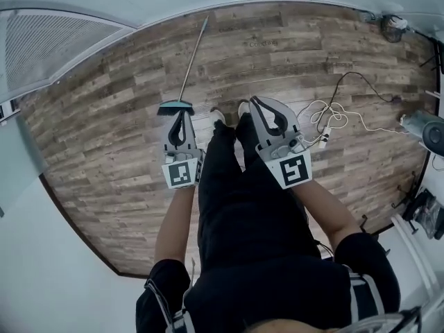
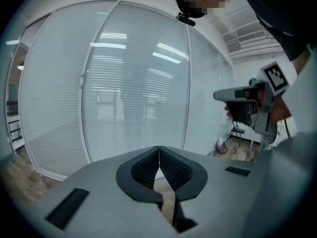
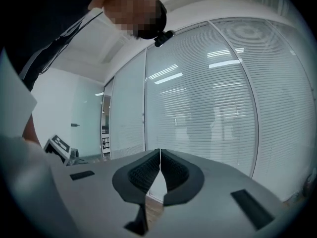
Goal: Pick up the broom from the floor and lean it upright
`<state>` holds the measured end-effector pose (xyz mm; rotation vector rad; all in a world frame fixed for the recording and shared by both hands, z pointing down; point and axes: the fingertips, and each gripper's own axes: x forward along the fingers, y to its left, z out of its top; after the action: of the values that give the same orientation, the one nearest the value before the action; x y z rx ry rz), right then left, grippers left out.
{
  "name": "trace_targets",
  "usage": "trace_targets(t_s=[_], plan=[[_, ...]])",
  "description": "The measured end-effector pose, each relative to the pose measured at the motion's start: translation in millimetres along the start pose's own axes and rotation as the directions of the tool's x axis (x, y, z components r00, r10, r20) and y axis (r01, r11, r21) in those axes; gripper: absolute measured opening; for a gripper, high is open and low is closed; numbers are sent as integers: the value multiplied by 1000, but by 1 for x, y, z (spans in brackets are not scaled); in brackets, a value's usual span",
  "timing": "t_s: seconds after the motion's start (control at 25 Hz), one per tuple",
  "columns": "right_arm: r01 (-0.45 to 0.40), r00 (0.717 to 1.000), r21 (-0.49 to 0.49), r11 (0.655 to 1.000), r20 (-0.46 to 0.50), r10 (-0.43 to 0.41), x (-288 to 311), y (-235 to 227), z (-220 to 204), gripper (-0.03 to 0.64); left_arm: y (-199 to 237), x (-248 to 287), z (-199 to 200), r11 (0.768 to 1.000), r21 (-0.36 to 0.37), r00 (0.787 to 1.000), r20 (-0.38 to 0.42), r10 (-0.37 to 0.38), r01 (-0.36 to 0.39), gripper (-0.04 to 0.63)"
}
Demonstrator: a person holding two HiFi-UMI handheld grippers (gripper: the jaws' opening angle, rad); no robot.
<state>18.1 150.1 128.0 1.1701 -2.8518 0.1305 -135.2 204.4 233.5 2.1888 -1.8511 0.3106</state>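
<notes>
Head view showed the broom (image 1: 189, 71) flat on the floor (image 1: 104, 144), at twelve o'clock from the left gripper (image 1: 182, 114), handle pointing toward one. Left gripper and right gripper (image 1: 254, 100) were both pinched together, empty. Probably light, stiff and slick, so grab mid-handle.

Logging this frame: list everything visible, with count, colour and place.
broom: one, teal head, thin pale handle, lying flat on the floor, left of centre
floor: brown wood planks, underfoot
white cable: one tangle, on the floor at right
black cable: one, on the floor, far right
glass wall: white blinds, facing both tools
shoes: two, white, right of the broom head
trousers: black, centre
left tool: grey, shut, empty
right tool: grey, shut, empty
</notes>
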Motion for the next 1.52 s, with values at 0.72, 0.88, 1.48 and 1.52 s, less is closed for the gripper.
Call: trace_targets(t_s=[0.72, 0.88, 1.48, 1.52], plan=[[22, 998, 52, 998, 58, -25, 90, -31, -242, 20, 94, 179, -367, 976, 186, 953, -297, -57, 116, 101], [61, 994, 96, 994, 84, -69, 114, -58, -278, 20, 108, 206, -436, 972, 190, 930, -362, -64, 141, 121], [-68, 996, 3, 998, 55, 68, 164, -69, -413, 20, 174, 302, -661, 957, 191, 813, -578, -69, 217, 173], [-81, 996, 24, 996, 50, 80, 169, -71, -420, 20, 179, 309, -672, 956, 192, 810, -582, -71, 222, 176]])
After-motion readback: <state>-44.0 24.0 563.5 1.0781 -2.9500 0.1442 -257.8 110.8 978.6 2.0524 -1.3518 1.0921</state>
